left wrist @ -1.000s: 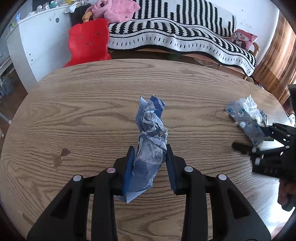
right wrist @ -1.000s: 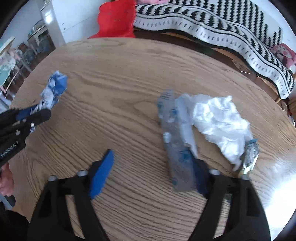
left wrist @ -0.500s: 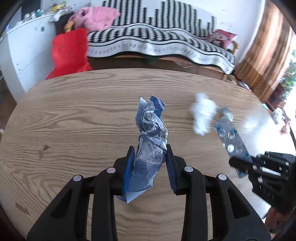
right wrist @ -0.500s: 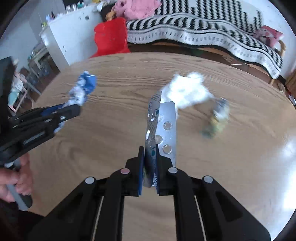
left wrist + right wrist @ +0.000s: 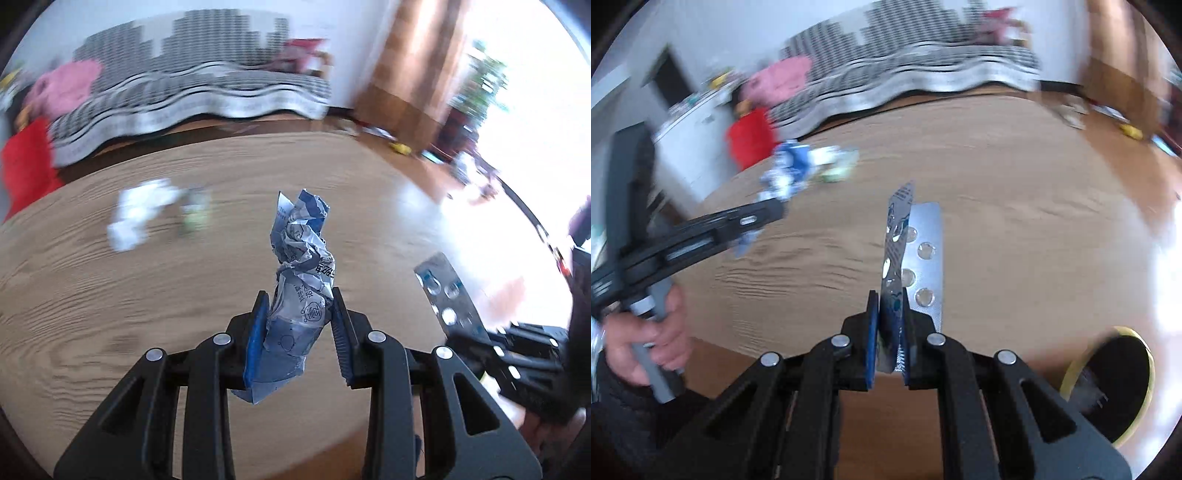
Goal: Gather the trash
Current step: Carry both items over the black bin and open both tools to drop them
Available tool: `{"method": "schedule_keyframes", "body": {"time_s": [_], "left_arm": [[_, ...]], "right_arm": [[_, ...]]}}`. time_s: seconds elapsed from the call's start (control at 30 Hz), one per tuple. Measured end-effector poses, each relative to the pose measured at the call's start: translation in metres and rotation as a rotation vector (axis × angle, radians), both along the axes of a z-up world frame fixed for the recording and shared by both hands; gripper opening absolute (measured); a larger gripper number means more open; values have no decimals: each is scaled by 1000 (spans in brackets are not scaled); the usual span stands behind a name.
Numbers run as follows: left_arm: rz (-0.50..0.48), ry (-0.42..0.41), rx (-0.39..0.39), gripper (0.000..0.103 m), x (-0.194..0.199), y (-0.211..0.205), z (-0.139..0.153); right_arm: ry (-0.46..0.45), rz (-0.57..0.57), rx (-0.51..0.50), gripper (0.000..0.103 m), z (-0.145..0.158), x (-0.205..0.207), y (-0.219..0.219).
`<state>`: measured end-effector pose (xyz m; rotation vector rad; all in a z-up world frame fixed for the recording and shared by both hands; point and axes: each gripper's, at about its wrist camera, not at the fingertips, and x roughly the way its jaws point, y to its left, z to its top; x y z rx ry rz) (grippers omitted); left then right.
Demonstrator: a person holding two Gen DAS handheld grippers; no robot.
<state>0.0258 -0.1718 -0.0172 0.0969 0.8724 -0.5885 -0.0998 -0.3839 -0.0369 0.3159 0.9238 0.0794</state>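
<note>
Visibly crumpled blue-and-white wrapper (image 5: 301, 280); silver blister pack (image 5: 916, 258), pockets emptied.

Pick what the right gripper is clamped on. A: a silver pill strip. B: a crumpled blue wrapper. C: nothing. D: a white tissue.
A: the right gripper pinches the foot of a silver pill strip that stands up above the wooden table.

— What did the rig look like?
— The right gripper (image 5: 889, 334) was black plastic, with open triangular cut-outs in its arms, round silver screws at the pivots, and blue ribbed pads (image 5: 872, 338).
— And the other?
— The left gripper (image 5: 299, 334) matched it. A hand (image 5: 646, 345) in a dark sleeve (image 5: 617, 417) gripped its grey handle (image 5: 653, 354).
</note>
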Motion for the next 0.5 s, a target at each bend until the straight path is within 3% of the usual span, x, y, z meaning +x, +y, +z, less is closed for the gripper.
{"method": "schedule_keyframes", "body": {"time_s": [0.27, 0.5], "left_arm": [[-264, 11, -1, 33, -75, -139, -22], [-416, 40, 32, 33, -127, -221, -55]], "right_arm": [[133, -331, -101, 11, -46, -80, -125], [285, -489, -53, 11, -101, -128, -201]]}}
